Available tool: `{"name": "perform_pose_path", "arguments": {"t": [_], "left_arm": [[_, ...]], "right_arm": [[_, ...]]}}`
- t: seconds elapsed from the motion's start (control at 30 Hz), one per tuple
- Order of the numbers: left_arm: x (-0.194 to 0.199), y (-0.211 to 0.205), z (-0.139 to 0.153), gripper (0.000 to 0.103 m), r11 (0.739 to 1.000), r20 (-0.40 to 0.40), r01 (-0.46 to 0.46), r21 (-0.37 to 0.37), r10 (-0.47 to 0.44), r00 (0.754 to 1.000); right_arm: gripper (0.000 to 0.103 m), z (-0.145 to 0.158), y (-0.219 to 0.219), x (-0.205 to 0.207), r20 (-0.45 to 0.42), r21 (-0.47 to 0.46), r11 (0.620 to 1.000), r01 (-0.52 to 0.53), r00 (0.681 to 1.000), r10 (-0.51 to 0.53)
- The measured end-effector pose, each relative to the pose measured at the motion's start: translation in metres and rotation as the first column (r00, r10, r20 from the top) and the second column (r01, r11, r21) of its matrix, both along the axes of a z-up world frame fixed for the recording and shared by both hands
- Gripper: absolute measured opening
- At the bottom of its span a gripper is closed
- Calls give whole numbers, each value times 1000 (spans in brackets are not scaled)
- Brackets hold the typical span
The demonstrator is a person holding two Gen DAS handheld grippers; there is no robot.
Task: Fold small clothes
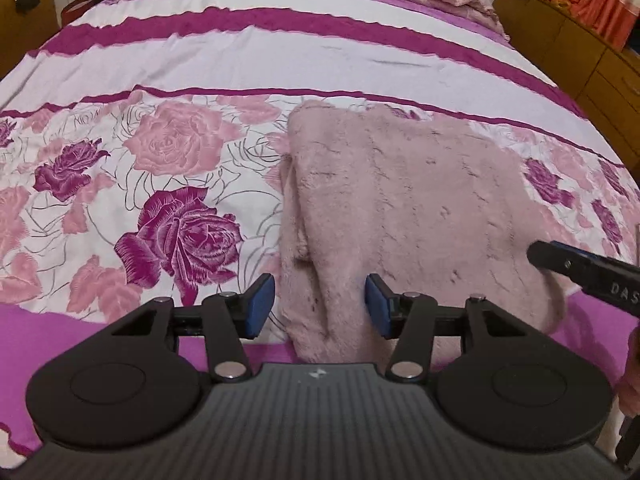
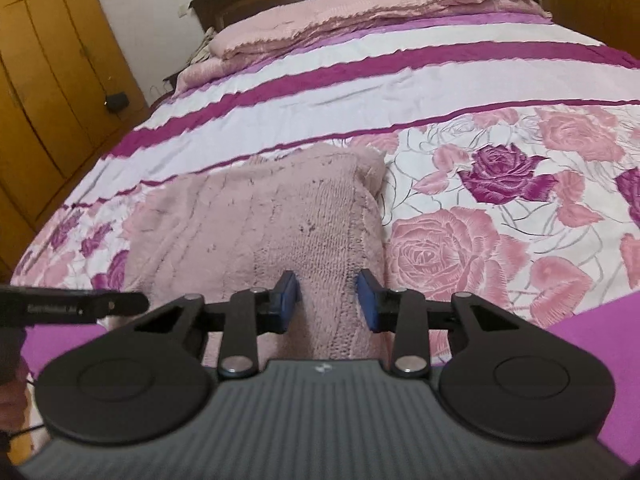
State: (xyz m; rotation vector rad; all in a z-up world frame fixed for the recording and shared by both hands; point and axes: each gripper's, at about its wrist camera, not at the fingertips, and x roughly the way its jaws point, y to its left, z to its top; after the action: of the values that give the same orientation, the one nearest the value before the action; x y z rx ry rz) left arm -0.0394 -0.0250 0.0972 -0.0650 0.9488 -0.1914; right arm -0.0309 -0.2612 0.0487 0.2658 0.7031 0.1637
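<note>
A fluffy dusty-pink knit garment (image 1: 400, 208) lies folded on the bed, near its front edge; it also shows in the right wrist view (image 2: 256, 224). My left gripper (image 1: 320, 306) is open, its blue pads on either side of the garment's near left edge, not closed on it. My right gripper (image 2: 328, 300) is open, its pads straddling the garment's near right strip. The right gripper's finger (image 1: 576, 268) shows at the garment's right edge in the left wrist view. The left gripper (image 2: 80, 306) shows at the far left in the right wrist view.
The bed cover (image 1: 172, 168) has pink and purple roses and purple stripes. A folded pink blanket (image 2: 360, 16) lies at the head. Wooden wardrobes (image 2: 44, 92) stand on one side, a wooden cabinet (image 1: 560, 44) with orange cloth on the other.
</note>
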Motion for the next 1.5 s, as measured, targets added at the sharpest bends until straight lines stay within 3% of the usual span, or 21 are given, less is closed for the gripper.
{"name": "perform_pose_path", "arguments": {"t": [0.07, 0.23, 0.3, 0.4, 0.63, 0.87, 1.2, 1.5], "left_arm": [[-9, -2, 7, 60, 1000, -6, 9, 7, -9, 1000], [-36, -10, 18, 85, 998, 14, 9, 64, -10, 1000], [-47, -12, 20, 87, 996, 22, 1, 93, -3, 1000], [-62, -14, 19, 92, 992, 9, -22, 123, 21, 1000], [-74, -21, -4, 99, 995, -29, -69, 68, 71, 997], [-64, -45, -42, 100, 979, -2, -53, 198, 54, 999], [-59, -36, -66, 103, 983, -17, -100, 151, 104, 994], [-60, -37, -70, 103, 982, 1, -98, 163, 100, 995]], "right_arm": [[47, 4, 2, -8, 6, -7, 1000, 2, 1000, -2], [70, 11, 10, -34, 40, -6, 1000, -8, 999, 8], [76, 13, 13, -44, 58, -34, 999, -7, 998, 9], [77, 14, 17, -59, 57, -73, 997, -17, 998, 21], [79, -2, 20, -77, -16, -110, 993, -36, 999, 35], [79, -28, 23, -71, -61, -170, 985, -41, 998, 31], [82, -54, 29, -69, -53, -201, 980, -9, 999, -2], [84, -58, 27, -68, -51, -192, 981, -6, 999, -4]]}}
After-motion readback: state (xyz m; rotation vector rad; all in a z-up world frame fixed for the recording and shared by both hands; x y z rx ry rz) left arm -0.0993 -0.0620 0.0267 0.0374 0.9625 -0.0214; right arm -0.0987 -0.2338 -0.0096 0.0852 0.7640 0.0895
